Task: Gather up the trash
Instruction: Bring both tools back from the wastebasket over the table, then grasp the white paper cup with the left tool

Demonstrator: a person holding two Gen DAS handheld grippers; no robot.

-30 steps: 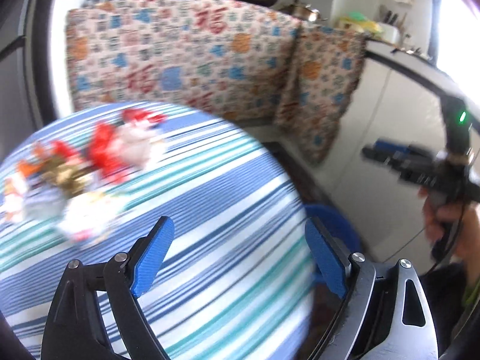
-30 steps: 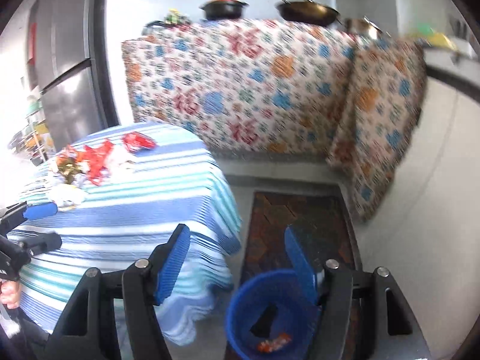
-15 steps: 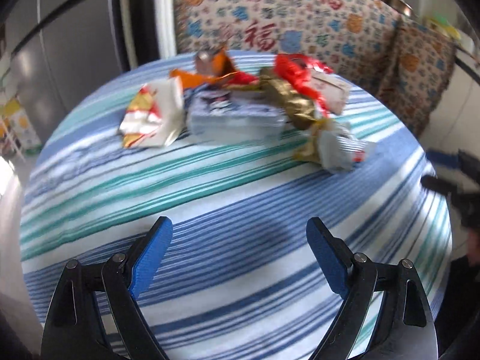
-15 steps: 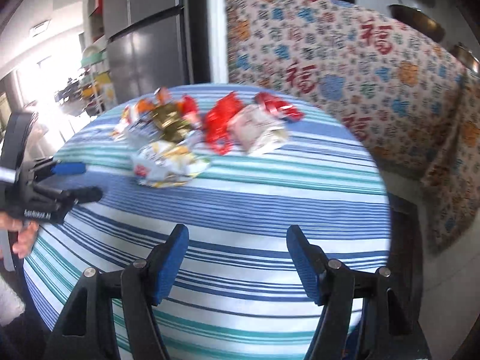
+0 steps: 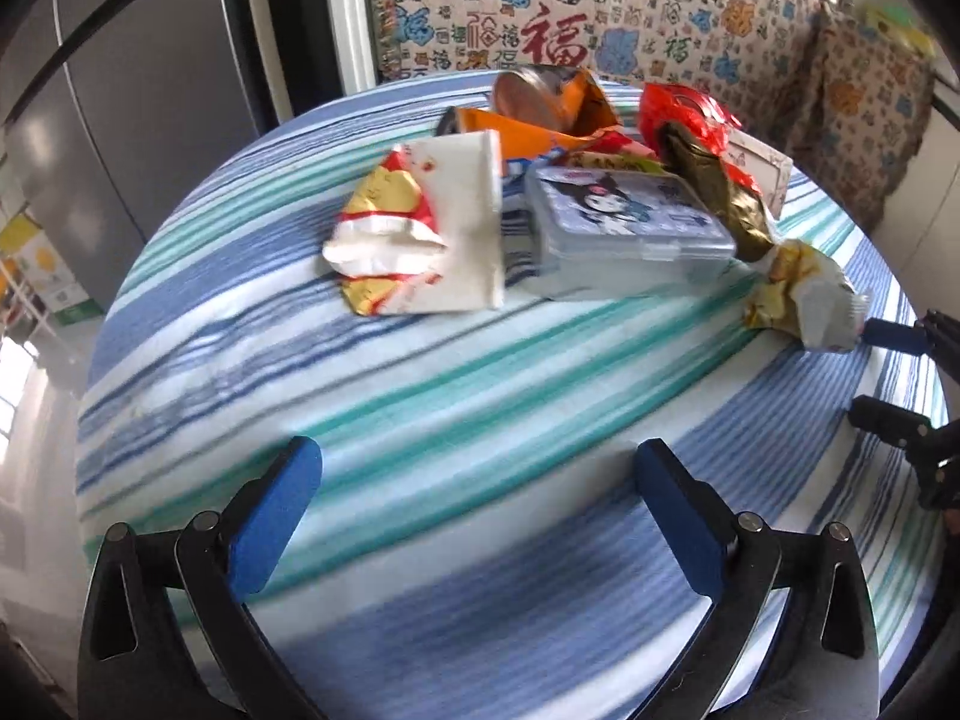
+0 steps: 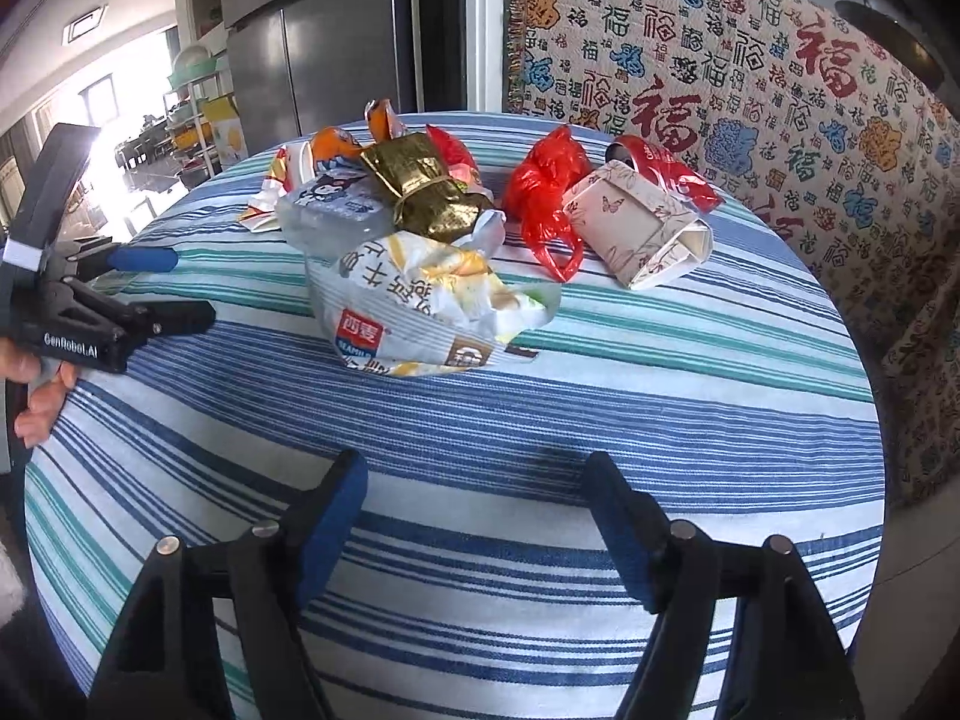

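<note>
A moment ago I was looking at the blue bin on the floor. Now both claws face the trash pile (image 6: 420, 222) on the striped table (image 6: 600, 420). My left gripper (image 5: 480, 510) and right gripper (image 6: 474, 510) are both wide and hold nothing. The crinkly white bag (image 6: 420, 312) sits nearest, so I think I grab it next.

Near cloth (image 6: 540, 414) bare — wrappers (image 6: 420, 300) beyond.
</note>
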